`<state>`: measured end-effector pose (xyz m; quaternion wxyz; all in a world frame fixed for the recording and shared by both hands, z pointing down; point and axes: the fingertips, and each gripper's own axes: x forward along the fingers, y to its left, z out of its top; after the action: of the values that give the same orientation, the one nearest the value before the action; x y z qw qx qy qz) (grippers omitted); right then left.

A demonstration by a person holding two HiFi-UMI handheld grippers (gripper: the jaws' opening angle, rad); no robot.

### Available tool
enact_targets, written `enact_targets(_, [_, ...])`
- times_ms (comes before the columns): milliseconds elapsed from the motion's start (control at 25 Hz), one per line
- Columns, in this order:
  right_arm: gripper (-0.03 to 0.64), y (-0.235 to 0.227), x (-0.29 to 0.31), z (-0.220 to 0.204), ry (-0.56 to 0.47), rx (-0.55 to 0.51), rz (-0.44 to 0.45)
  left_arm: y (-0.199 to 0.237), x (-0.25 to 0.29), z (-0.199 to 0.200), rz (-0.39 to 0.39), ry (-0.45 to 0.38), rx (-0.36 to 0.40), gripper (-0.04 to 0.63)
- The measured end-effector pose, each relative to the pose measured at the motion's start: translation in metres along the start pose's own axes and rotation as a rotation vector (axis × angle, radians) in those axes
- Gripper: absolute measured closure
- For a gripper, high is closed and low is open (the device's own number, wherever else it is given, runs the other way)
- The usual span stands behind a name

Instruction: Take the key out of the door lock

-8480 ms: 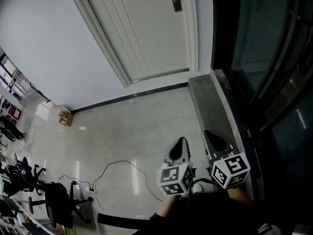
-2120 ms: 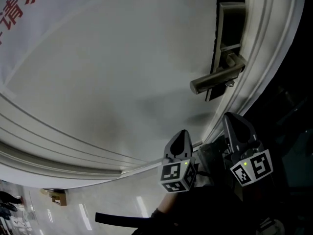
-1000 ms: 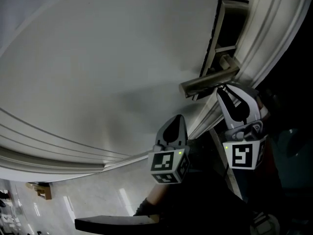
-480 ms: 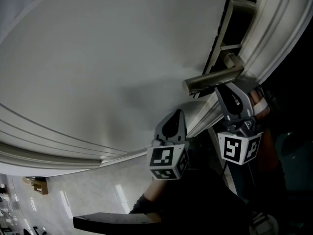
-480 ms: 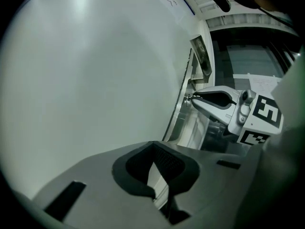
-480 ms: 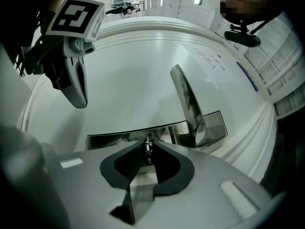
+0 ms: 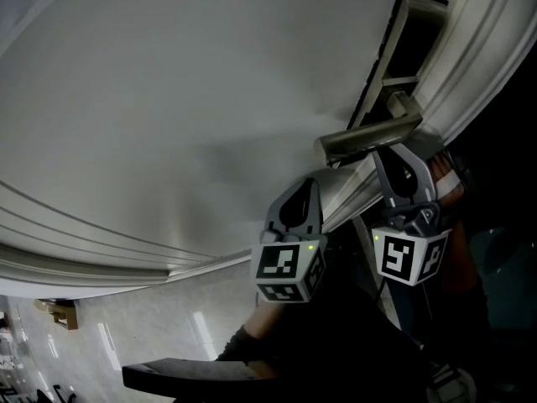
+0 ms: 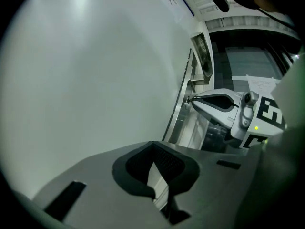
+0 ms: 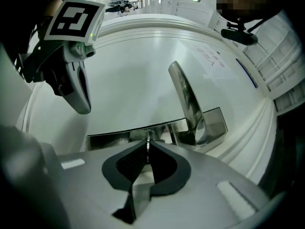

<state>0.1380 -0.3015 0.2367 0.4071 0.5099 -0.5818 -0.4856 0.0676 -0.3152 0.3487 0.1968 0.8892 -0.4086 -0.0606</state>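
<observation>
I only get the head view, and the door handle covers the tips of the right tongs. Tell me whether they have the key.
Observer: In the right gripper view, the right tongs are closed on the key. It shows as a thin metal edge between their tips.
Operator: Say where the key sits against the lock.
Observer: It stands right in front of the lock plate, left of the base of the handle in that view.
Operator: Report the left tongs.
Observer: In the left gripper view, the left tongs are shut on nothing and face the bare door.
</observation>
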Motion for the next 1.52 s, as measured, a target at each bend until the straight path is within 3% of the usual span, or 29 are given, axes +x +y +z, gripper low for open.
enact_targets(800, [0.604,-0.001,0.001,0.000,0.039,0.127,0.028,-0.017,0.013,0.000,-0.066,0.002,0.002,0.595])
enact_targets(1520, [0.604,0.002,0.002,-0.006,0.061,-0.063,0.029,-0.017,0.017,-0.005,-0.064,0.001,-0.017,0.595])
